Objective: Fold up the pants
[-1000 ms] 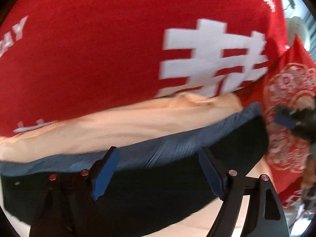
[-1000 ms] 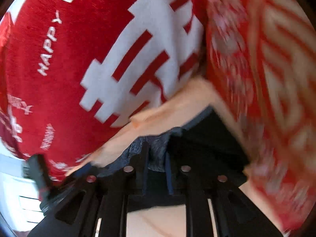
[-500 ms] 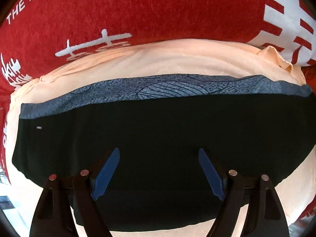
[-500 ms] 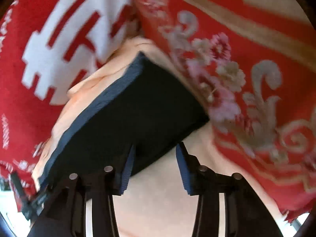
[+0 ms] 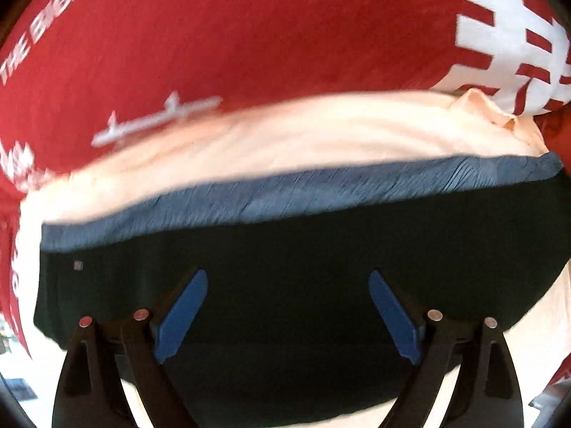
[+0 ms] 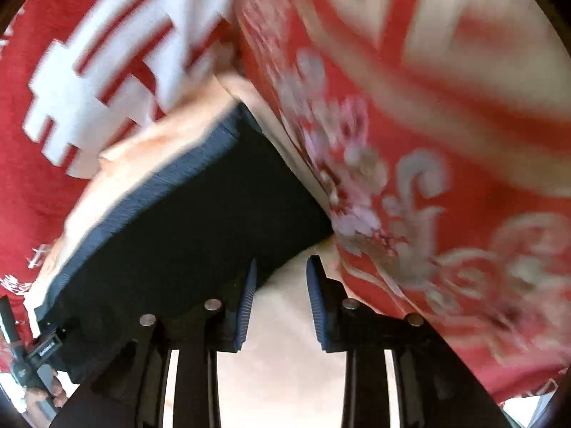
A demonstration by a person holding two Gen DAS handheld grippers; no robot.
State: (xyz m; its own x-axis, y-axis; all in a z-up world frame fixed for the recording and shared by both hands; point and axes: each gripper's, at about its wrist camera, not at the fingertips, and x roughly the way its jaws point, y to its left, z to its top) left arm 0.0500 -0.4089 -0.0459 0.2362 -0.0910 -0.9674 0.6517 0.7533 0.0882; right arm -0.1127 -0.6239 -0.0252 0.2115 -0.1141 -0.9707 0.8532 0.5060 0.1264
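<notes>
1. We see the dark pants (image 5: 303, 260) lying folded in a flat block on a peach cloth (image 5: 285, 135).
2. The pants have a blue-grey band (image 5: 321, 185) along their far edge.
3. Our left gripper (image 5: 287, 312) is right over the pants, and its two blue fingers (image 5: 182, 312) are wide apart with nothing between them.
4. Our right gripper (image 6: 280, 305) is at the near corner of the pants (image 6: 185, 228). Its fingers (image 6: 244, 306) are a little apart and hold nothing; we see peach cloth between them.
5. One right finger is at the edge of the pants, but we cannot tell if it touches.
6. A red blanket with big white signs (image 5: 249, 35) lies behind the peach cloth.
7. A red cloth with flowers (image 6: 410, 178) lies beside the pants on the right.
8. Both pictures are a bit blurry.
</notes>
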